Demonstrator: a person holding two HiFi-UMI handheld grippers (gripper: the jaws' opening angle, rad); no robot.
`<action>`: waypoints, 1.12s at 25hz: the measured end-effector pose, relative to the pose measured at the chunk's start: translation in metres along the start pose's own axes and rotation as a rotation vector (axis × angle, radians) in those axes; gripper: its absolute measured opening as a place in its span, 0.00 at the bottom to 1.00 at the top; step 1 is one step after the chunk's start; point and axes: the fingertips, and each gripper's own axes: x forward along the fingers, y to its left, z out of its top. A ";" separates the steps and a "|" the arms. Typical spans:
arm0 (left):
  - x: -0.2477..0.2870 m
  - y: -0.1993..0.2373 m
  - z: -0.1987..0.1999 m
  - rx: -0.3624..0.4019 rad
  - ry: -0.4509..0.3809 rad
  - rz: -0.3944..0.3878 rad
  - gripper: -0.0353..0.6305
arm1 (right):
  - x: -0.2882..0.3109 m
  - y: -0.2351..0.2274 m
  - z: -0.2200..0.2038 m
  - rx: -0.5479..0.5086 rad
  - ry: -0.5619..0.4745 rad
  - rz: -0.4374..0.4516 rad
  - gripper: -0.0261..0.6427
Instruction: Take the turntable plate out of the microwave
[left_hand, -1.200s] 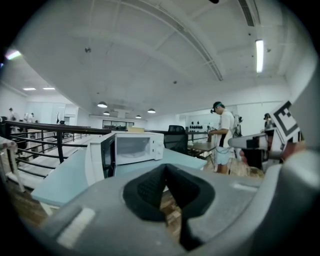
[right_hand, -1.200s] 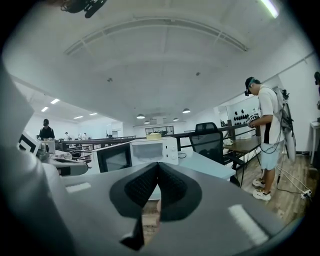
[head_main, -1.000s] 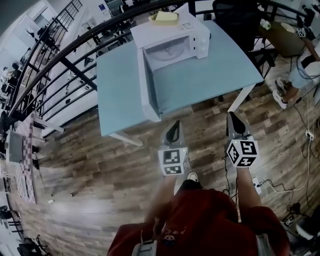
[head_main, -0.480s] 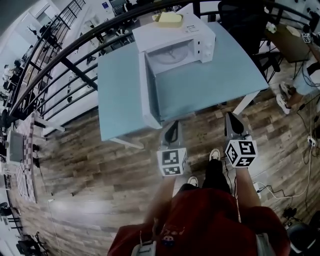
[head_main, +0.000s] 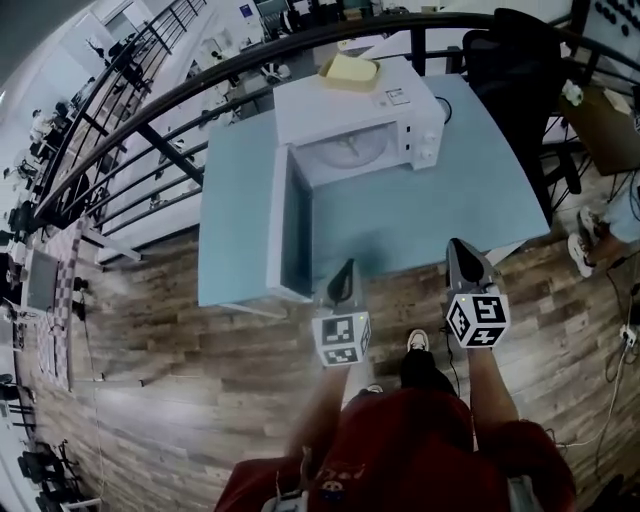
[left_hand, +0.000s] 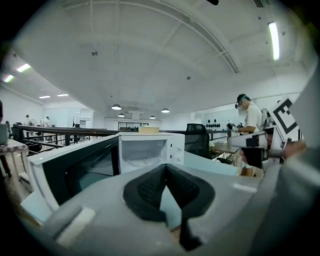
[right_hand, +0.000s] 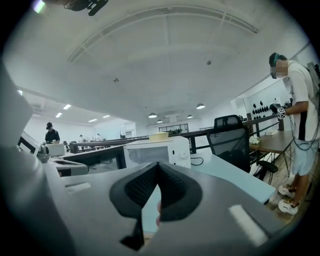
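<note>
The white microwave (head_main: 352, 112) stands on the light blue table (head_main: 450, 200), its door (head_main: 284, 225) swung wide to the left. Inside the cavity lies the round glass turntable plate (head_main: 346, 150). My left gripper (head_main: 343, 272) hovers at the table's near edge, just off the tip of the open door, shut and empty. My right gripper (head_main: 460, 252) hangs over the same edge further right, also shut with nothing in it. In the left gripper view the microwave (left_hand: 150, 149) and its dark door (left_hand: 75, 167) lie ahead of the closed left gripper (left_hand: 167, 169). The right gripper (right_hand: 158, 166) faces the microwave (right_hand: 155, 150) too.
A yellow block (head_main: 349, 70) rests on top of the microwave. A black office chair (head_main: 525, 55) stands behind the table at the right. A dark railing (head_main: 150, 110) runs along the far left side. A person (right_hand: 300, 120) stands at a desk to the right. Wooden floor lies underfoot.
Both grippers have moved forward from over the floor to the table's near edge. The table and microwave now sit closer and lower in the head view. Both stayed shut.
</note>
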 end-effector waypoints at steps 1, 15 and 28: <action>0.010 -0.002 0.004 0.000 -0.001 0.011 0.05 | 0.009 -0.009 0.004 0.002 0.000 0.009 0.03; 0.098 -0.012 0.037 0.010 0.000 0.161 0.05 | 0.102 -0.080 0.027 0.038 0.014 0.153 0.03; 0.158 0.040 0.033 -0.022 -0.001 0.198 0.05 | 0.187 -0.065 0.027 0.007 0.037 0.218 0.03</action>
